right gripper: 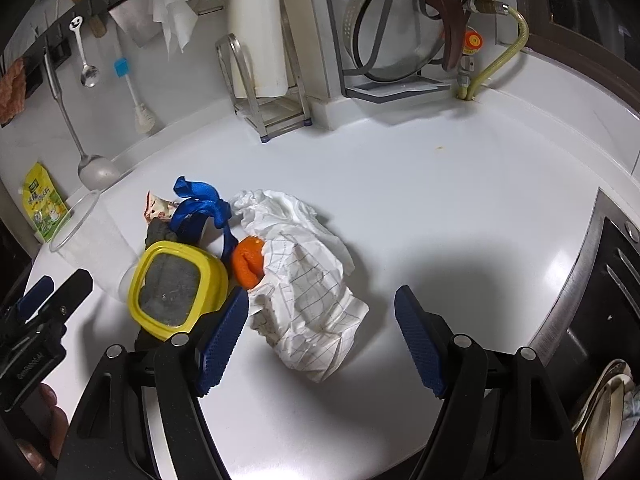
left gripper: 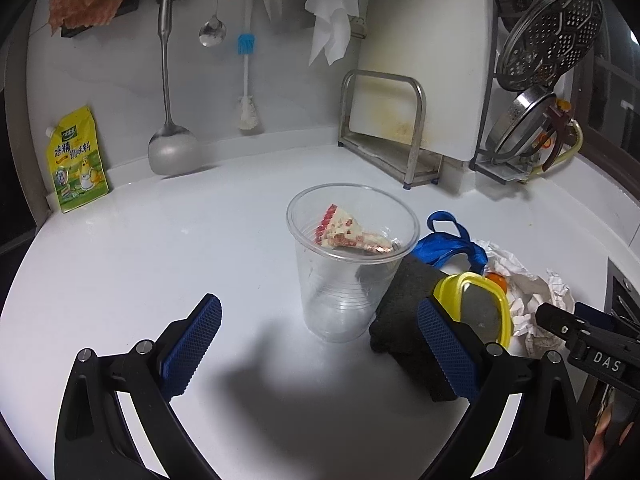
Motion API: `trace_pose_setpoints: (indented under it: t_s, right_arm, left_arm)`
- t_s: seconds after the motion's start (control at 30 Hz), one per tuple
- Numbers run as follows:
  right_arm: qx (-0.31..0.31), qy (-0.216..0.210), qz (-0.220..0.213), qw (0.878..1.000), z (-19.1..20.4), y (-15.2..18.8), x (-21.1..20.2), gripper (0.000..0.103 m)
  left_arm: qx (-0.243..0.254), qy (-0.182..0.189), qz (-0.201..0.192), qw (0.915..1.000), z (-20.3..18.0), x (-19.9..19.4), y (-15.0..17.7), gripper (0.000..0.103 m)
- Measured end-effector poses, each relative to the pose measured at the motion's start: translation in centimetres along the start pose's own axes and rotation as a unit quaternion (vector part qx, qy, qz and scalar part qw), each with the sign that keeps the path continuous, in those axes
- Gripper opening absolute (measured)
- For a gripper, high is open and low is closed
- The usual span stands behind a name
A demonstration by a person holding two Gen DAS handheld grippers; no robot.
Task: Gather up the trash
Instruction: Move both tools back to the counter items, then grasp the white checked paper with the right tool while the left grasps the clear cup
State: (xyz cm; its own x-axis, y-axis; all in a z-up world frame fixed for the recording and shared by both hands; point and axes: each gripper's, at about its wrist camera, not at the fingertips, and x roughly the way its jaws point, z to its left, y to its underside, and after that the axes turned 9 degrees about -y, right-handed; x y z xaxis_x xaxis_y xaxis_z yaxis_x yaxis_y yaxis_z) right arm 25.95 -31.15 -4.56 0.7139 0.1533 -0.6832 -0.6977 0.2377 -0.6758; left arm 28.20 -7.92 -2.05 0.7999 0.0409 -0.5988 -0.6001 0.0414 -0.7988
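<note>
With its jaws wide and empty, the right gripper (right gripper: 320,340) should straddle the crumpled white grid-lined paper (right gripper: 308,280) lying on the white countertop (right gripper: 440,200) beside the orange peel (right gripper: 248,260), then close gently.

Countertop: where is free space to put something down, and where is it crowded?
Free: countertop between crumpled paper and stove edge; also between plastic cup and seasoning pouch. Crowded: cup, yellow lid, blue strap.

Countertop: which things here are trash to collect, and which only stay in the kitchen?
Trash: crumpled paper, orange peel, blue ribbon, snack wrapper inside the plastic cup.

Staying: seasoning pouch, ladle, cutting board rack, bottle brush.
</note>
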Motion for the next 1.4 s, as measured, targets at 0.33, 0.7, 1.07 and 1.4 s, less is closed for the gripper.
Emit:
trace_pose_setpoints:
  t_s: [0.33, 0.7, 1.07, 1.4]
  right_arm:
    - [-0.008, -0.011, 0.019, 1.0, 0.4, -0.2, 0.9, 0.034]
    - [0.004, -0.037, -0.005, 0.999, 0.0, -0.1, -0.7, 0.033]
    - [0.005, -0.043, -0.003, 0.999, 0.0, -0.1, -0.7, 0.033]
    - [0.001, -0.048, -0.002, 0.999, 0.2, -0.1, -0.7, 0.033]
  left_arm:
    - [-0.014, 0.008, 0.026, 0.9995, 0.3, 1.4, -0.4, 0.097]
    - [-0.015, -0.013, 0.024, 0.9995, -0.5, 2.4, -1.3, 0.097]
    - [-0.004, -0.018, 0.026, 0.9995, -1.7, 3.7, -2.4, 0.096]
    - [0.002, 0.005, 0.027, 0.9996, -2.0, 3.9, -2.4, 0.056]
